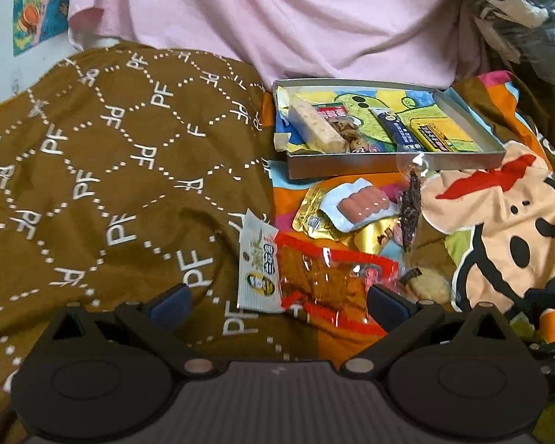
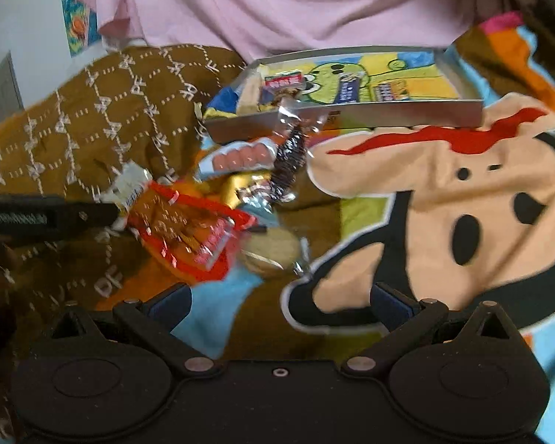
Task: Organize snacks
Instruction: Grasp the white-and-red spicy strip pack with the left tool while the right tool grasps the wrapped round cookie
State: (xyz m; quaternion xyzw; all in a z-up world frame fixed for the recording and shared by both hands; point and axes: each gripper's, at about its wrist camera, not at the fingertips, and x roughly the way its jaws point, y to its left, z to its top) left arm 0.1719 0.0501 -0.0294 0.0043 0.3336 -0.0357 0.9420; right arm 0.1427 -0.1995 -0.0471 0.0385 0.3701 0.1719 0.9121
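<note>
Because our left gripper (image 1: 277,301) hangs with its jaws spread wide around the near edge of the red-trimmed snack packet (image 1: 325,277), we judge the step in hand to be picking that packet up. To do it well, we should close on the crinkly film itself, not on the white sachet (image 1: 259,270) touching it at nine o'clock, nor on the bedding beneath. Our right gripper (image 2: 281,305) is likewise released and empty, hovering over the cartoon blanket (image 2: 444,199), its view blurred.

Just beyond the packet, toward twelve o'clock, lie a sausage pack (image 1: 359,203) on a gold pouch (image 1: 314,214), a dark strip in clear wrap (image 1: 410,207), and a round biscuit (image 1: 429,285) at three o'clock.

Farthest, the metal tray (image 1: 388,164) rests on the bedding. It already holds a pale nougat bar (image 1: 314,125), a red-labelled pack (image 1: 336,118), a dark blue stick (image 1: 399,129) and a yellow bar (image 1: 436,137), side by side, with room at its right end.
</note>
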